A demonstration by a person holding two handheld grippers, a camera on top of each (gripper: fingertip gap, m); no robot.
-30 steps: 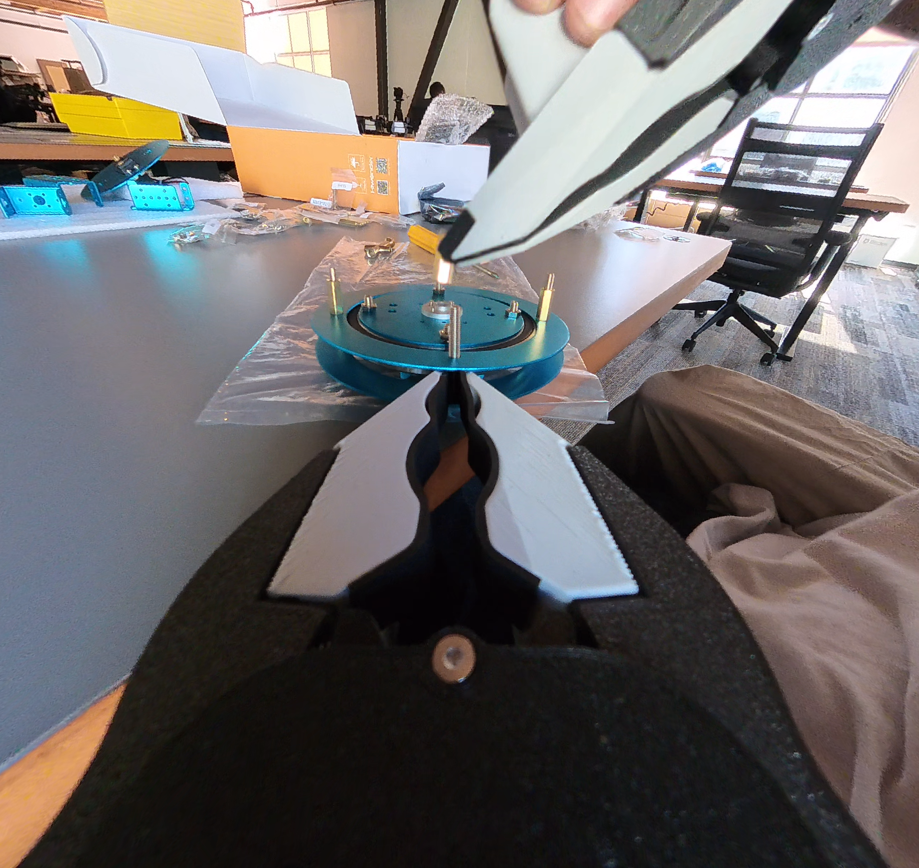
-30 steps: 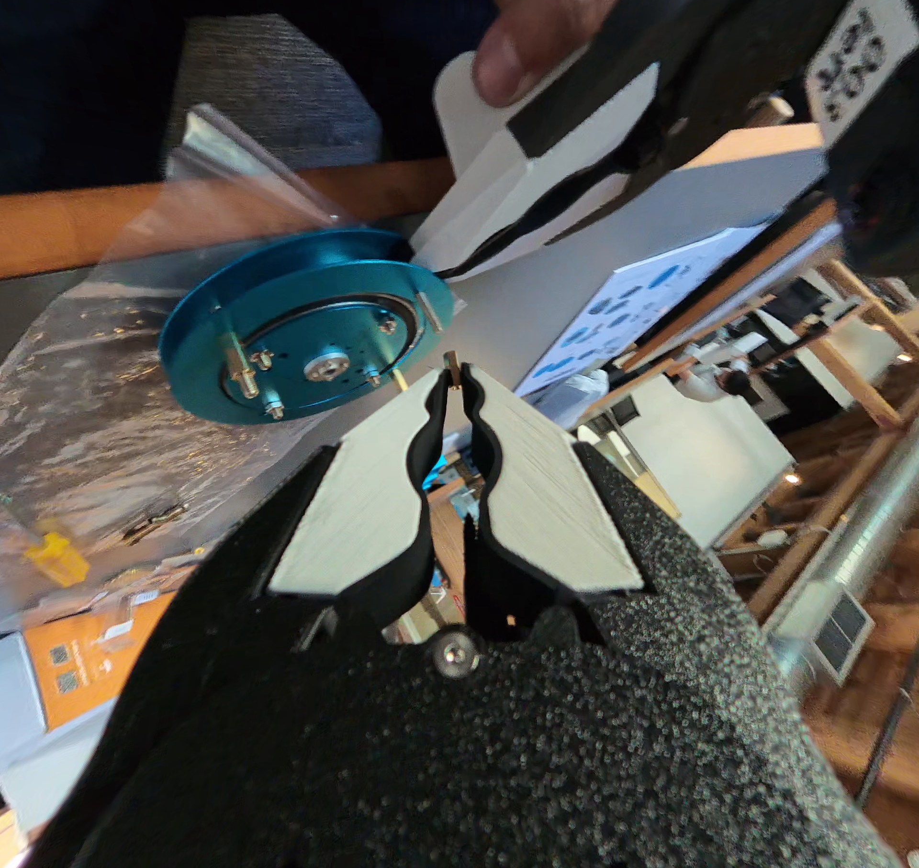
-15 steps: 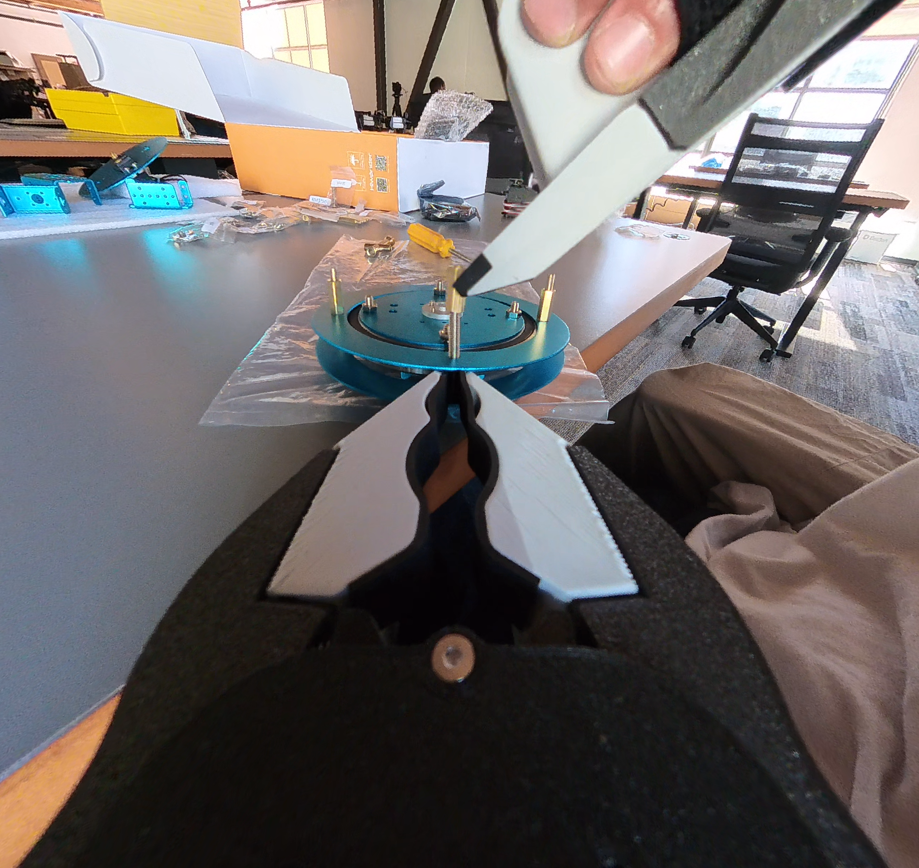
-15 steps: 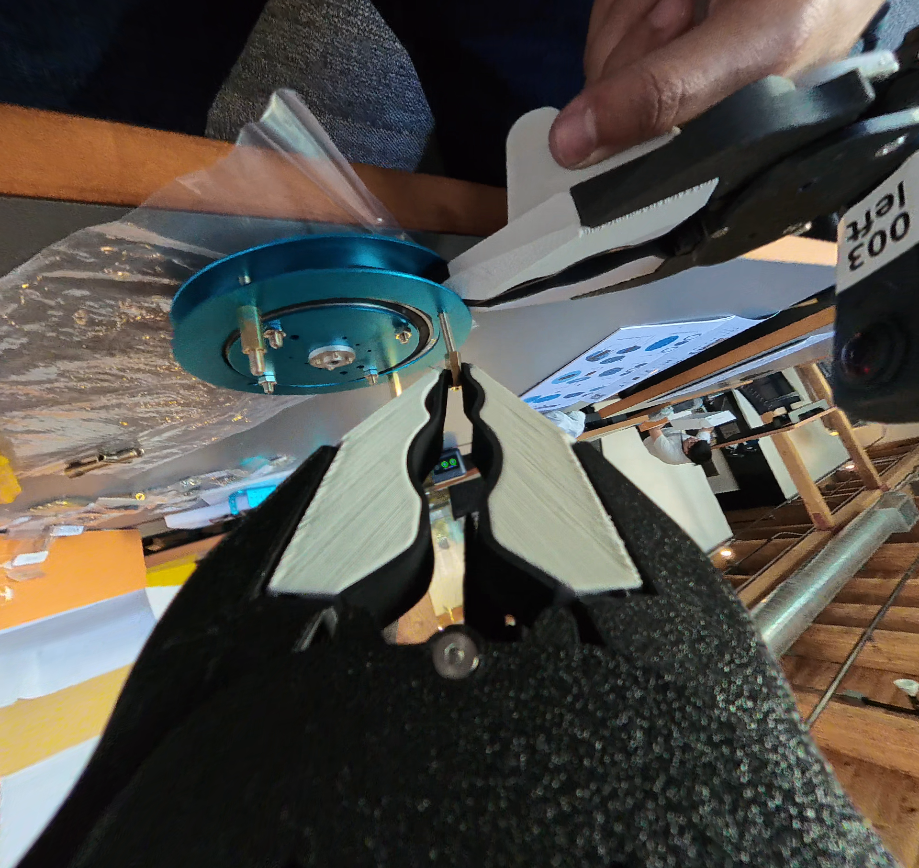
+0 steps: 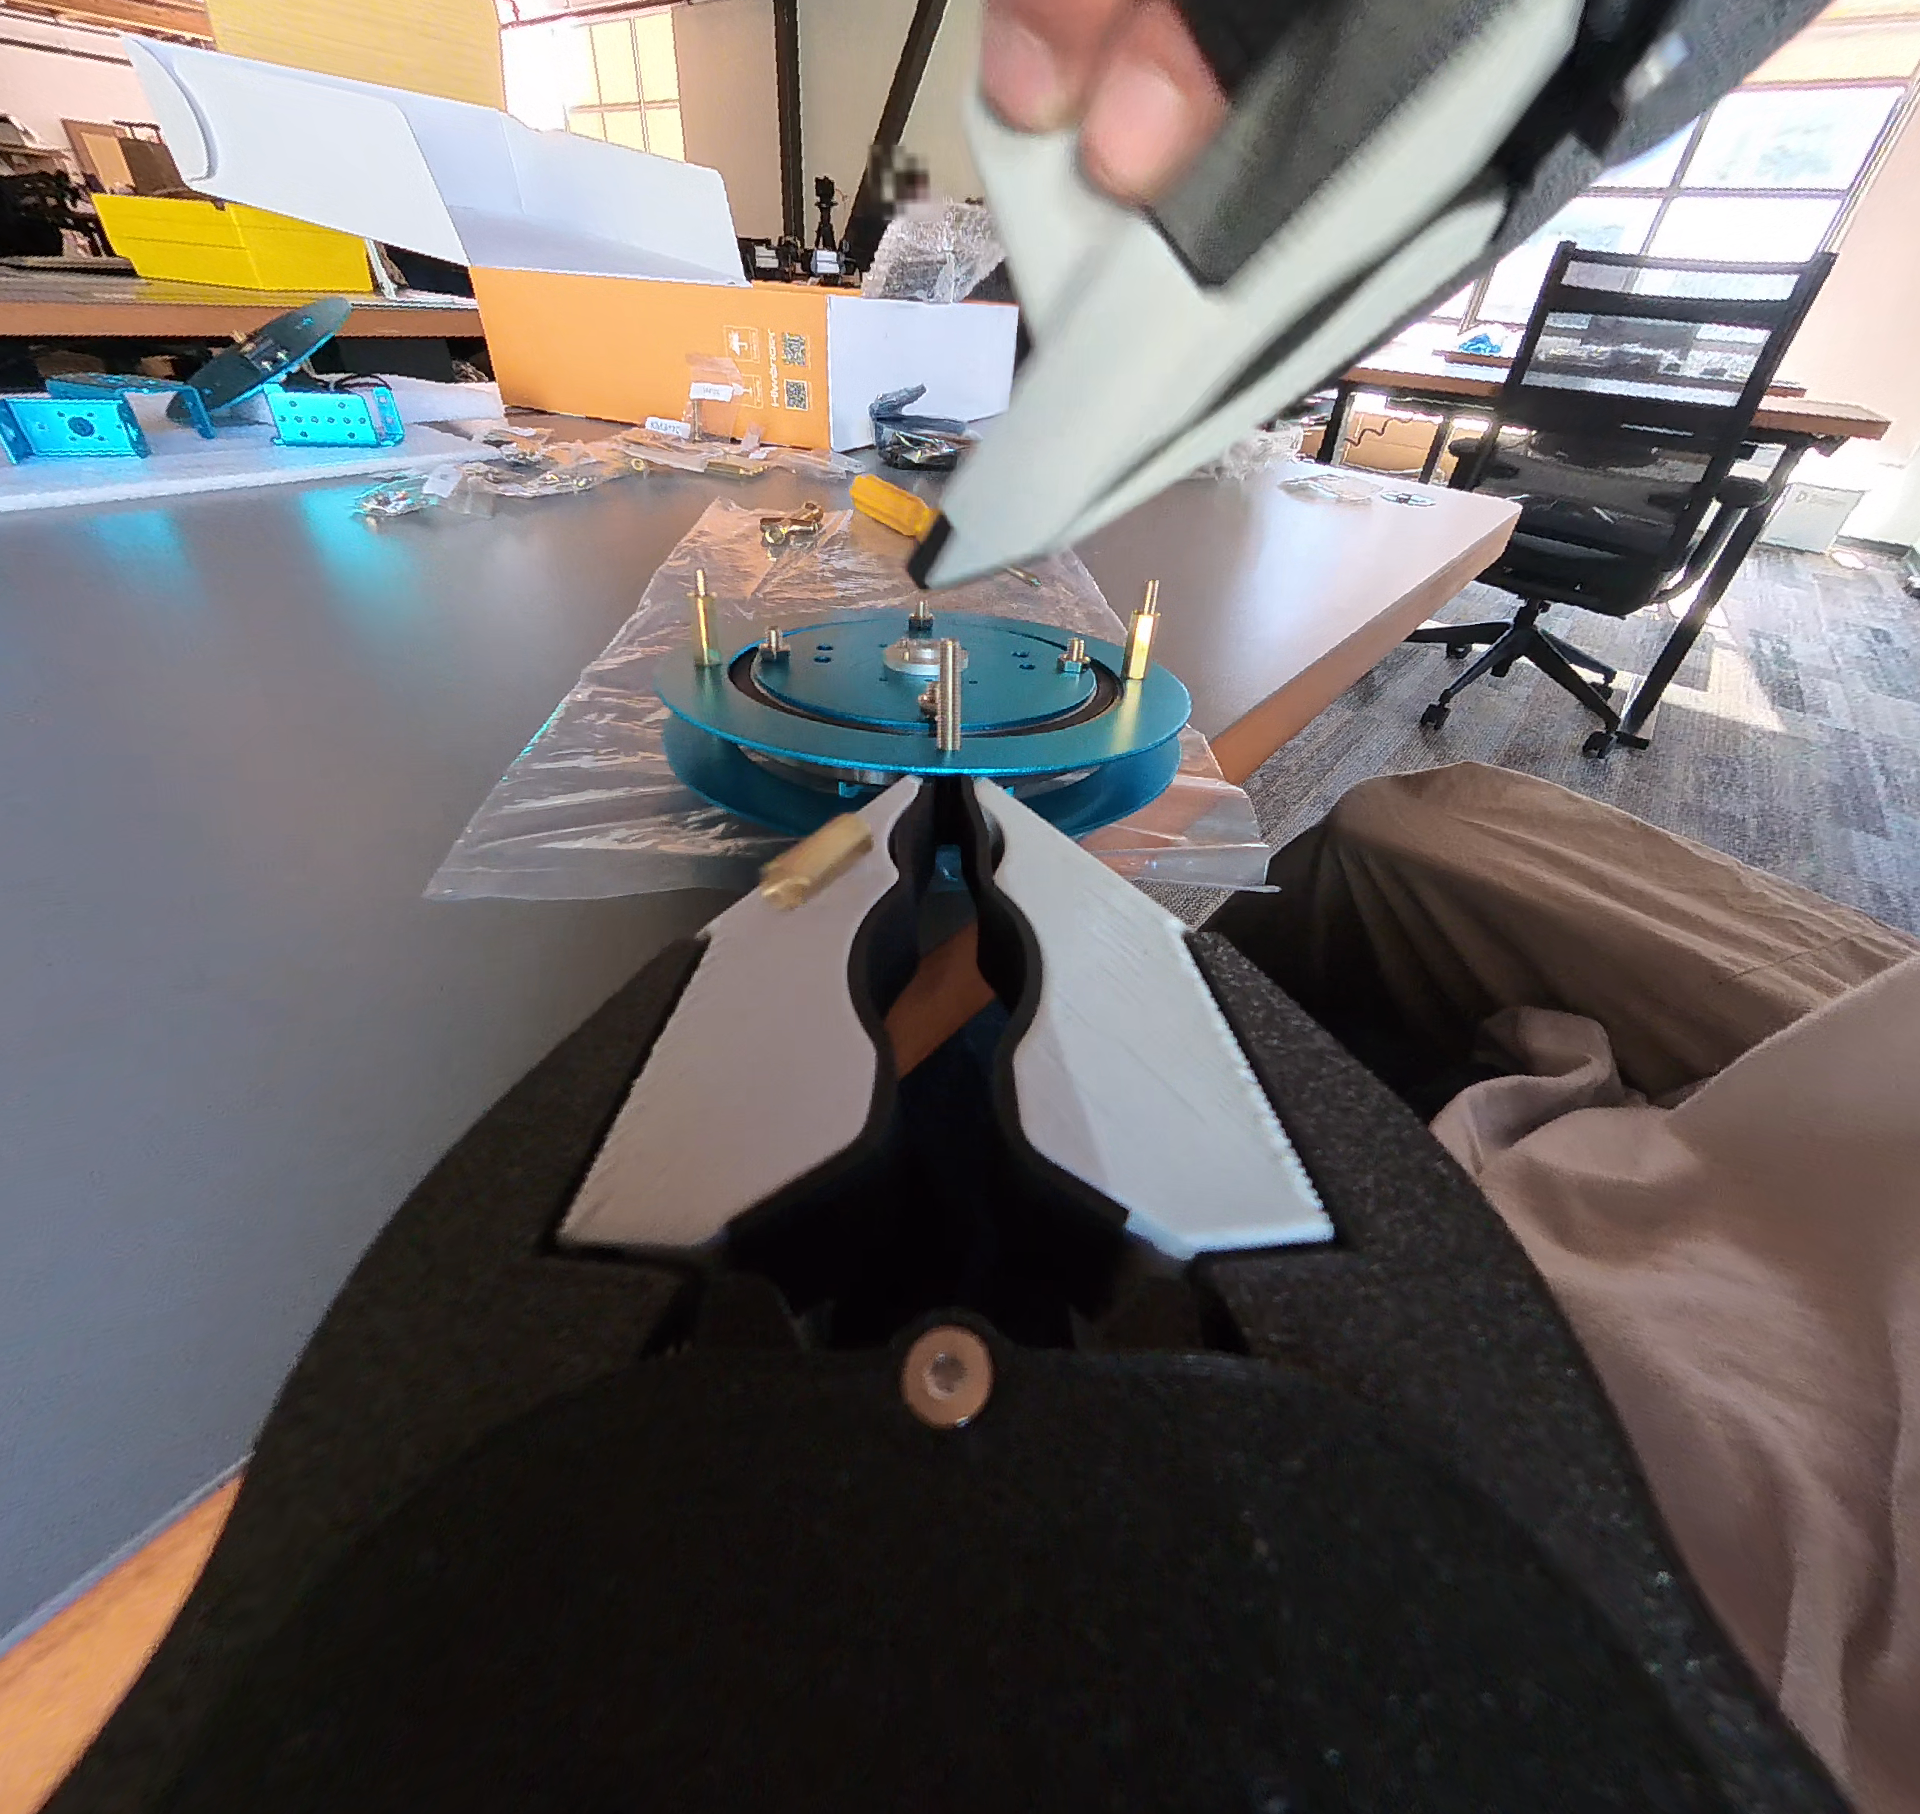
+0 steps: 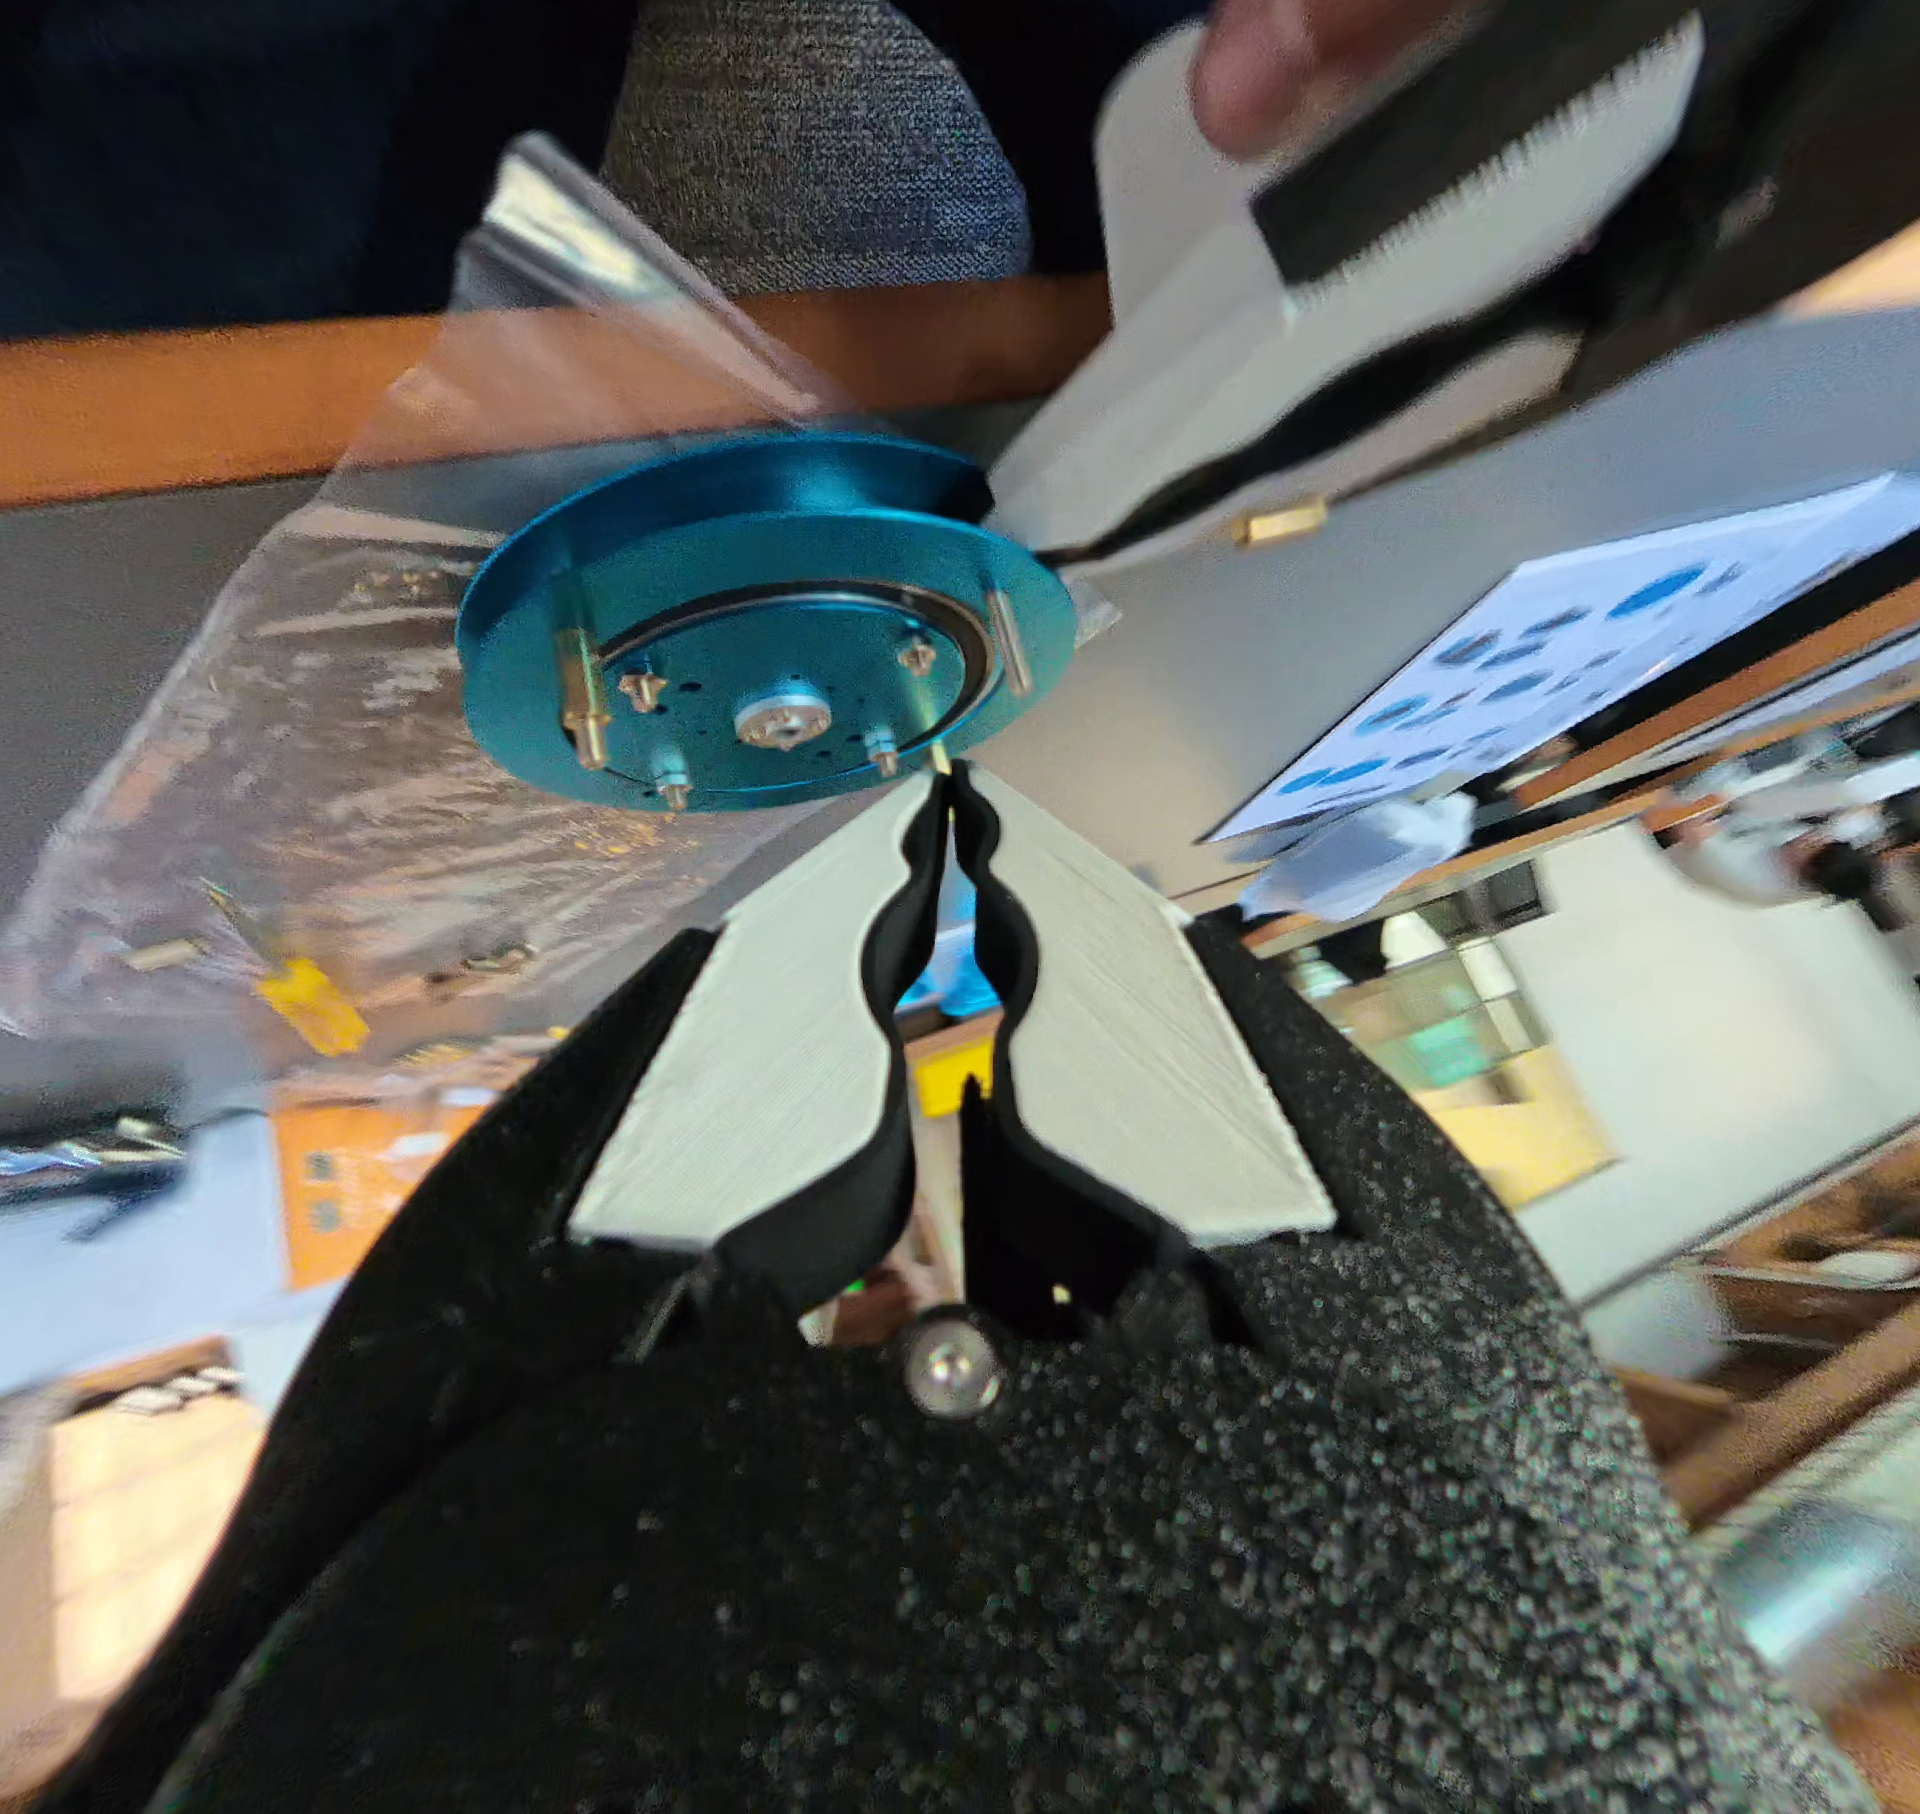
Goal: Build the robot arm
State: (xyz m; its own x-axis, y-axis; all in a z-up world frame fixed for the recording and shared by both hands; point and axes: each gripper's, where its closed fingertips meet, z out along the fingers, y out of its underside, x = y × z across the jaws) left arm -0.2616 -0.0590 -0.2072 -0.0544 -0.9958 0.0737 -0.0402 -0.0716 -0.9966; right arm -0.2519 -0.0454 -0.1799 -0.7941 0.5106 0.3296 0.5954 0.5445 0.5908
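Brass standoff (image 5: 816,860) no longer in closed right tool (image 6: 948,777), now loose against closed left tool (image 5: 940,790)

We can see small printed marks and square code patches on the side of the orange box (image 5: 665,351) at the back of the counter (image 5: 260,777), too tiny to read. A white sheet (image 6: 1590,663) with blue pictures lies there too, blurred.
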